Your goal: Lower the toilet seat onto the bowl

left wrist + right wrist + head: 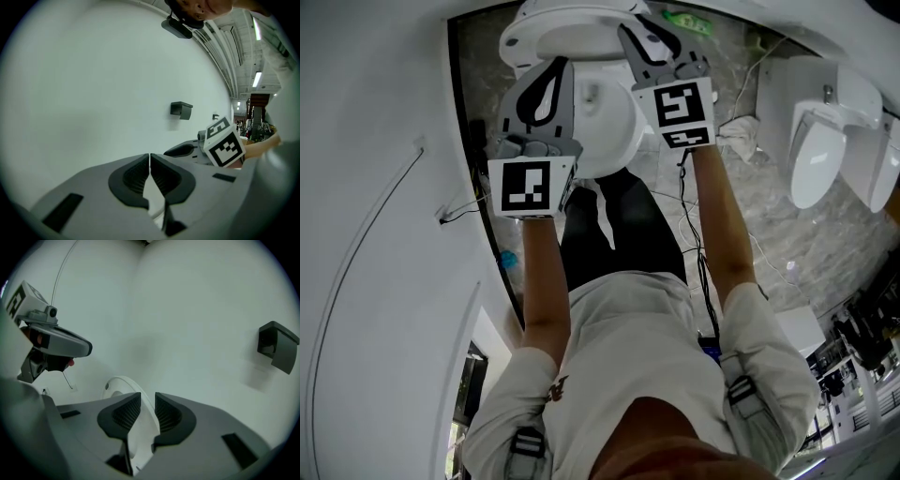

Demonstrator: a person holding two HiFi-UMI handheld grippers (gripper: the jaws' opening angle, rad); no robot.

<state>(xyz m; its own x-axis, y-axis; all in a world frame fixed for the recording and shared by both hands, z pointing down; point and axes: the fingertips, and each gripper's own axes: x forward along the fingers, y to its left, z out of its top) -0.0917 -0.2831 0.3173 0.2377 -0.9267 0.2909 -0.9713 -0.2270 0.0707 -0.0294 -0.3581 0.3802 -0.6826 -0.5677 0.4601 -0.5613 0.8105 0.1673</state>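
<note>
Looking down from my head, I had both grippers stretched out over the toilet. The left gripper (551,67) hung above the bowl (614,131), its fingers pressed together with nothing in them. The right gripper (639,33) reached further ahead, and its fingertips were at the rim of the toilet seat (572,23), which showed as a white ring just beyond the bowl. A white wall (384,187) curved past on the left of my left fingers, and off to the right of my right fingers, well apart, stood two more white fixtures (816,155) on the marbled floor (769,234).

In the left gripper view the two dark ribbed fingers (136,176) met along a thin line, closed on nothing. Beyond them was only the plain wall and a small dark box (181,109) mounted on it. The marker cube (225,143) of my right gripper sat to the right.

In the right gripper view the fingers (123,414) stood apart, a clear gap between the pads. The seat's white edge ran down through that gap (I could not tell whether either pad touched it). The seat was tilted up, not lying flat on the bowl.
</note>
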